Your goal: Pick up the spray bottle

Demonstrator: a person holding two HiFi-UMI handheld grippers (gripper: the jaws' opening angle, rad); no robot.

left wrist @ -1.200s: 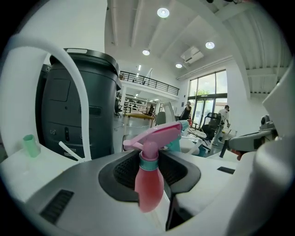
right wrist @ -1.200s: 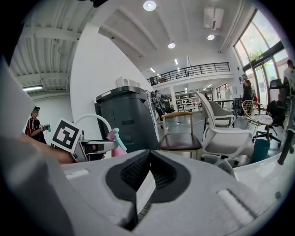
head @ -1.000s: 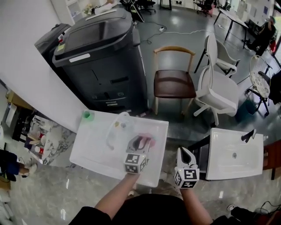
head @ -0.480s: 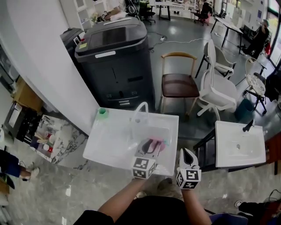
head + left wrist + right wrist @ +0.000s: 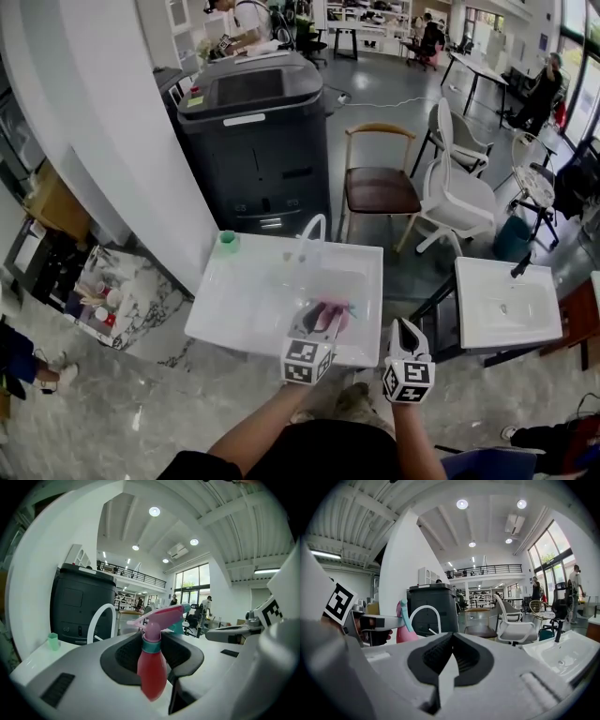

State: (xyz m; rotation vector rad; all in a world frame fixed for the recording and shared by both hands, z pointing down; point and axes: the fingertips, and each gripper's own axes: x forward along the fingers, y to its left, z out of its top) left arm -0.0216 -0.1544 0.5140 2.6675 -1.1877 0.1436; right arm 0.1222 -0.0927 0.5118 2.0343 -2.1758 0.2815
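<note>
Left gripper [image 5: 322, 317] has drawn back to the white sink's [image 5: 234, 314] near edge. Its jaws pinch the pink spray bottle [image 5: 152, 667] by the body, upright, nozzle toward 1 o'clock. Right gripper [image 5: 404, 328] at 3 o'clock, jaws pressed together, empty.

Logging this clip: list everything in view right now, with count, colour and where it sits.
spray bottle: 1, pink with teal collar, between the left gripper's jaws
sink unit: 1, white, in front of the person
tap: 1, white arch, at that unit's back edge
cup: 1, green, back left corner of the sink unit
second sink: 1, white, to the right
copier: 1, dark grey, behind the sink unit
wooden chair: 1, brown seat, right of the copier
white chairs: 2, further right
left gripper: 1, grey, shut on the spray bottle
right gripper: 1, grey, jaws together, empty
</note>
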